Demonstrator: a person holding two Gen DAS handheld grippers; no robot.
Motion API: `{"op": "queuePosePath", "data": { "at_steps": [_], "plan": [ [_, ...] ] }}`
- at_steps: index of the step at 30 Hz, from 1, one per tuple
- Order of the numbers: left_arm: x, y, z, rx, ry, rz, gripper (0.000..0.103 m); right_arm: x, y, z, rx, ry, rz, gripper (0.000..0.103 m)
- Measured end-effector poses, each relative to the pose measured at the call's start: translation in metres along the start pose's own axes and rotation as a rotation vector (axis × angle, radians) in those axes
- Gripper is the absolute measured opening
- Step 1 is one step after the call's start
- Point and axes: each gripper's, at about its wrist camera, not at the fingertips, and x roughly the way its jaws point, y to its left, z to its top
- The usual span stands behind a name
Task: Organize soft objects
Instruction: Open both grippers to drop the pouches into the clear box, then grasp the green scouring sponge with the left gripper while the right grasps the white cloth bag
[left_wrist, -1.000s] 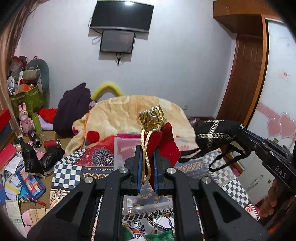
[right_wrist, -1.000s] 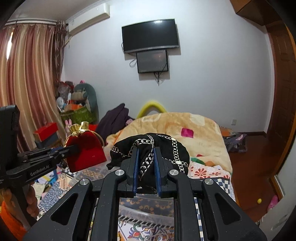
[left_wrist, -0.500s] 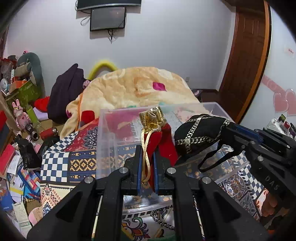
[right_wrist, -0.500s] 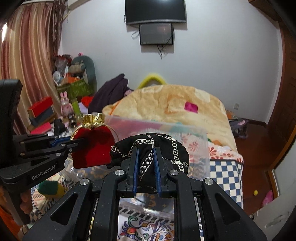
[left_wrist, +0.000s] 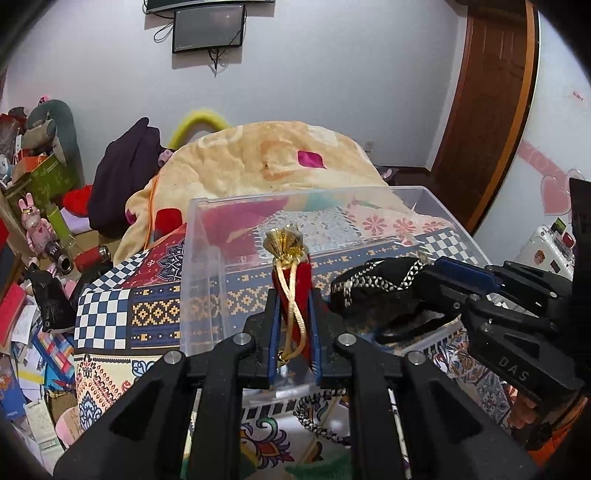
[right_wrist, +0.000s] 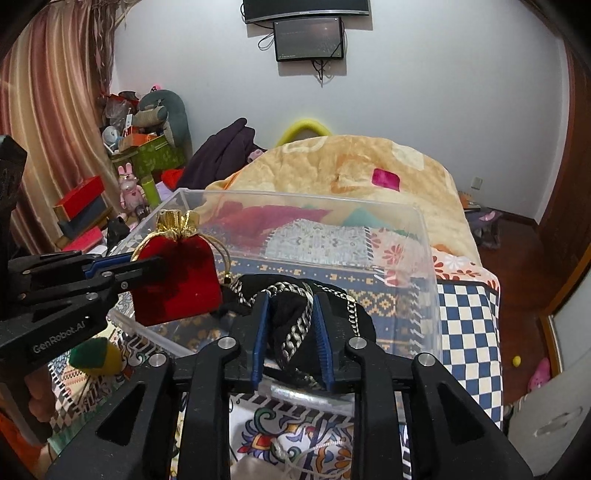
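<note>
My left gripper (left_wrist: 293, 314) is shut on a red velvet pouch (left_wrist: 295, 284) with a gold top and gold cord; the pouch also shows in the right wrist view (right_wrist: 177, 280). My right gripper (right_wrist: 291, 321) is shut on a black pouch (right_wrist: 295, 314) with silver braid, which also shows in the left wrist view (left_wrist: 373, 288). Both pouches hang inside the near part of a clear plastic bin (left_wrist: 207, 221), above its floor. The bin stands on a patterned bedspread and also shows in the right wrist view (right_wrist: 424, 236).
A beige blanket (left_wrist: 277, 158) is heaped behind the bin. A green and yellow soft ball (right_wrist: 96, 356) lies on the spread left of the bin. Boxes, toys and papers (left_wrist: 33, 236) crowd the floor at left. A wooden door (left_wrist: 484, 110) is at right.
Both grippers have come forward and down over the bin, carrying the pouches from above the bed into the bin. Both grips are unchanged.
</note>
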Motion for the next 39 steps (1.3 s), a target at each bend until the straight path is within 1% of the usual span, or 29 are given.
{"op": "queuePosePath", "data": {
  "at_steps": [1, 2, 3, 6, 7, 9, 10, 12, 13, 15, 16, 18, 21, 24, 29, 34, 39],
  "plan": [
    [-0.003, 0.0, 0.0, 0.0, -0.006, 0.001, 0.021, -0.001, 0.001, 0.0, 0.001, 0.001, 0.002, 0.025],
    [-0.007, 0.0, -0.001, -0.001, -0.015, 0.002, 0.028, -0.004, 0.0, -0.001, 0.003, 0.0, 0.001, 0.029],
    [-0.012, 0.001, -0.001, -0.001, -0.028, 0.004, 0.036, -0.007, -0.001, -0.002, 0.007, -0.004, 0.001, 0.036],
    [-0.027, 0.001, -0.001, 0.006, -0.073, 0.013, 0.047, -0.019, -0.003, -0.003, 0.016, -0.04, -0.005, 0.05],
    [-0.034, 0.002, -0.001, 0.009, -0.086, 0.013, 0.048, -0.024, -0.003, -0.003, 0.015, -0.053, -0.01, 0.051],
    [-0.047, 0.003, -0.002, 0.012, -0.116, 0.017, 0.058, -0.033, -0.003, -0.002, 0.014, -0.074, -0.012, 0.055],
    [-0.053, 0.004, -0.002, 0.013, -0.13, 0.022, 0.06, -0.037, -0.003, -0.001, 0.013, -0.085, -0.012, 0.057],
    [-0.064, 0.006, -0.004, 0.014, -0.155, 0.031, 0.07, -0.047, -0.003, -0.001, 0.011, -0.114, -0.014, 0.065],
    [-0.071, 0.007, -0.005, 0.012, -0.17, 0.04, 0.074, -0.052, -0.002, -0.001, 0.01, -0.128, -0.016, 0.067],
    [-0.081, 0.01, -0.008, 0.003, -0.193, 0.05, 0.085, -0.062, -0.001, -0.004, 0.008, -0.148, -0.012, 0.079],
    [-0.085, 0.013, -0.01, -0.001, -0.2, 0.052, 0.088, -0.065, -0.001, -0.004, 0.009, -0.156, -0.009, 0.081],
    [-0.093, 0.018, -0.015, -0.013, -0.21, 0.06, 0.098, -0.072, 0.0, -0.009, 0.014, -0.167, -0.005, 0.084],
    [-0.097, 0.023, -0.023, -0.021, -0.205, 0.068, 0.1, -0.074, 0.002, -0.018, 0.02, -0.155, 0.008, 0.086],
    [-0.093, 0.029, -0.034, -0.026, -0.172, 0.075, 0.1, -0.07, 0.004, -0.029, 0.023, -0.122, 0.017, 0.086],
    [-0.078, 0.038, -0.057, -0.029, -0.102, 0.112, 0.1, -0.058, 0.007, -0.054, 0.013, -0.047, 0.015, 0.086],
    [-0.061, 0.046, -0.079, -0.051, -0.032, 0.122, 0.1, -0.049, 0.003, -0.076, 0.029, 0.016, 0.02, 0.086],
    [-0.041, 0.05, -0.095, -0.059, 0.036, 0.126, 0.1, -0.036, 0.002, -0.094, 0.047, 0.095, 0.059, 0.086]
  ]
}}
